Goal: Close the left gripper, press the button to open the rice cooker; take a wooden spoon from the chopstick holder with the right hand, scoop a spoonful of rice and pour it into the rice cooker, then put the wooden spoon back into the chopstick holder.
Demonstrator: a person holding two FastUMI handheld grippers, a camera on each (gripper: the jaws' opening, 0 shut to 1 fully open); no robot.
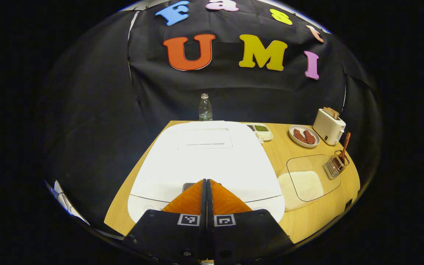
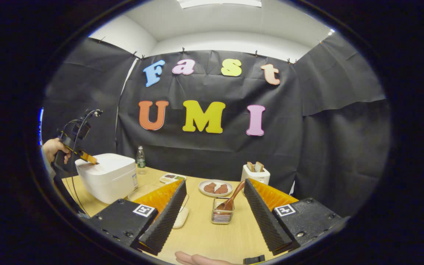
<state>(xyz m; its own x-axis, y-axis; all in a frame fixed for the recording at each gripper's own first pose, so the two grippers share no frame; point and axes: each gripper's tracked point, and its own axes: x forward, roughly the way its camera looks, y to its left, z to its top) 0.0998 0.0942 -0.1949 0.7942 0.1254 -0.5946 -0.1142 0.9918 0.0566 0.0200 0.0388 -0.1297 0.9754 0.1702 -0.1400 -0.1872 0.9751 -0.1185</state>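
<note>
A white rice cooker point(image 1: 204, 162) with its lid down fills the middle of the left gripper view. My left gripper point(image 1: 207, 181) is shut, fingertips together over the button at the cooker's front edge. The right gripper view shows that same gripper point(image 2: 93, 161) in a hand, touching the cooker point(image 2: 107, 176) at its top front. A wooden spoon point(image 2: 231, 199) leans in the wire chopstick holder point(image 2: 222, 215). My right gripper point(image 2: 215, 191) is open, and the holder stands beyond it between its fingers. The clear container of rice point(image 1: 304, 182) lies right of the cooker.
A plate of meat point(image 2: 215, 188), a white toaster point(image 2: 255, 173) with bread, a divided side-dish tray point(image 2: 172, 178) and a water bottle point(image 2: 140, 159) stand at the back of the wooden table point(image 2: 204, 232). Part of a hand point(image 2: 197, 259) shows at the near table edge.
</note>
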